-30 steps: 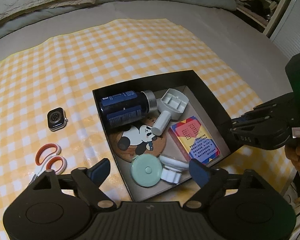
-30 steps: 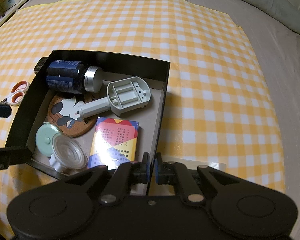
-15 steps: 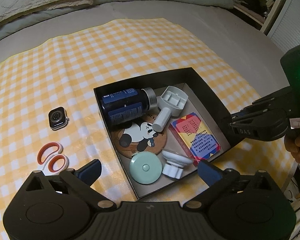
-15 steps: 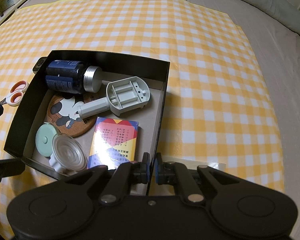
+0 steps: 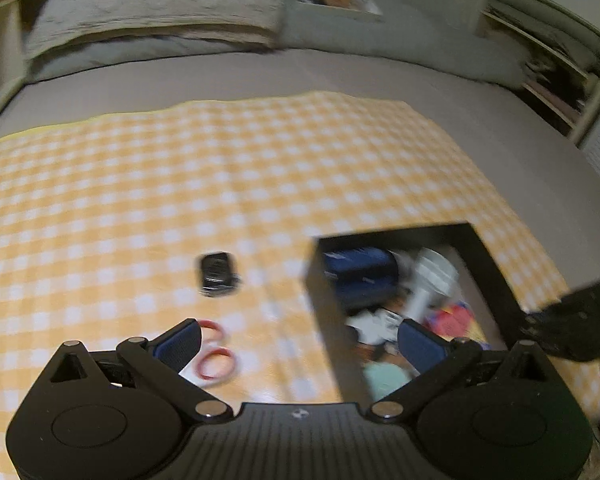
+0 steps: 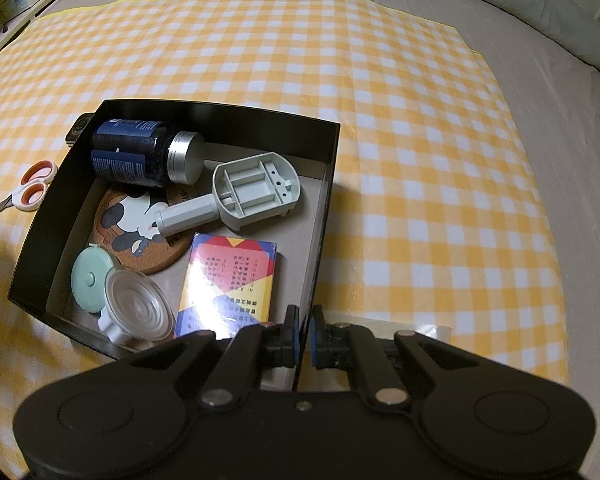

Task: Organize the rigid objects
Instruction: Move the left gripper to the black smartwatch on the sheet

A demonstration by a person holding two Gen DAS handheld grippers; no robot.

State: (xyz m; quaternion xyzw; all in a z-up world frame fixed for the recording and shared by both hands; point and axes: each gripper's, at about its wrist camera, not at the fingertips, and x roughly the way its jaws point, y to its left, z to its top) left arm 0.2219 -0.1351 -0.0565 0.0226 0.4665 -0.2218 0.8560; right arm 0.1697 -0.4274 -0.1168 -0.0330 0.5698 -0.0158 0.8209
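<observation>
On the checked cloth (image 6: 420, 160), right gripper (image 6: 303, 338) clamps the box (image 6: 324, 216) wall — left gripper (image 5: 300, 340) gapes empty.

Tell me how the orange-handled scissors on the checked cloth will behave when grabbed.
The small orange-handled scissors look rigid and probably light. They lie flat on the yellow checked cloth, so fingers may slide over them or bunch the fabric. The looped handles seem the thicker hold; the closed blades might swing open if lifted.

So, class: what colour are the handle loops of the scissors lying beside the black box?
Orange with white, on the scissors; the right wrist view shows them best.
</observation>
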